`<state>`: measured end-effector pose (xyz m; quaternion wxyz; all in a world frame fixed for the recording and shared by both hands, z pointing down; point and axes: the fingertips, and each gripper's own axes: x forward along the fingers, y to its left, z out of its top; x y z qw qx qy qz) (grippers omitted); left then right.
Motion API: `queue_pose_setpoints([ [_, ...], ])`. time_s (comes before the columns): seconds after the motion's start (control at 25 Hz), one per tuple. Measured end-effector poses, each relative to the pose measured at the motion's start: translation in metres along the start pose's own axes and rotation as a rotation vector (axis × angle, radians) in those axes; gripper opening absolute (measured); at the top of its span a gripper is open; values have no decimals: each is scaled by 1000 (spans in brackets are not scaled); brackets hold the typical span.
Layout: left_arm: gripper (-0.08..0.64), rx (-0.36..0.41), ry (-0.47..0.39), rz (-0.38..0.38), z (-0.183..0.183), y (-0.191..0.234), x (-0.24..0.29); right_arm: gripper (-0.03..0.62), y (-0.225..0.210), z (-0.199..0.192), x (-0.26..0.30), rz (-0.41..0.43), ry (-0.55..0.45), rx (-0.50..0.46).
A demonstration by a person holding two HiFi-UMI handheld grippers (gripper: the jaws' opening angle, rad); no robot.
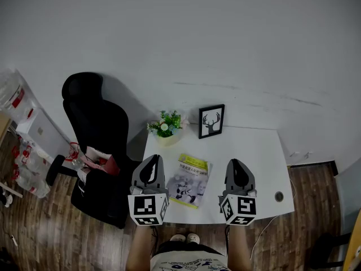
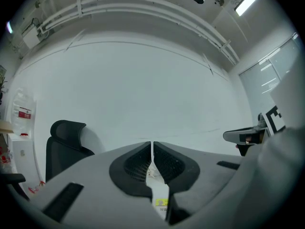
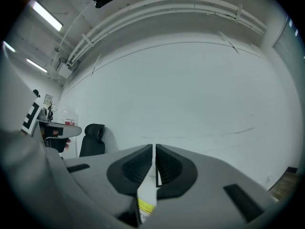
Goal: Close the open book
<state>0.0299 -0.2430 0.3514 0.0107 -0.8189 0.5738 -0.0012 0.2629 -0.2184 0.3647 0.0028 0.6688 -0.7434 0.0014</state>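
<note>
Head view is showing the book (image 1: pixel 189 180) lying flat, seemingly cover-up, on the white table (image 1: pixel 265 151) between the left gripper (image 1: pixel 152 159) and right gripper (image 1: pixel 236 163), both hovering pinched together and empty, probably flanking it for access.

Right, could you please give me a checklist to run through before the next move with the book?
1. Left gripper jaws together, nothing between them: ok.
2. Right gripper jaws together, nothing between them: ok.
3. Book lies flat on the table, between the two grippers in the head view: ok.
4. Book still open: cannot tell for sure; it seems to show a single cover, so it may already be shut.
5. Plant and framed picture stand behind the book, apart from it: ok.
</note>
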Motion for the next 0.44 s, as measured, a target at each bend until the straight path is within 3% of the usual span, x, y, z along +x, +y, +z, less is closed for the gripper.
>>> queue_pose_setpoints([
  [0.44, 35, 1, -1, -1, 0, 0, 0, 35, 0, 2, 1, 1, -2, -7],
])
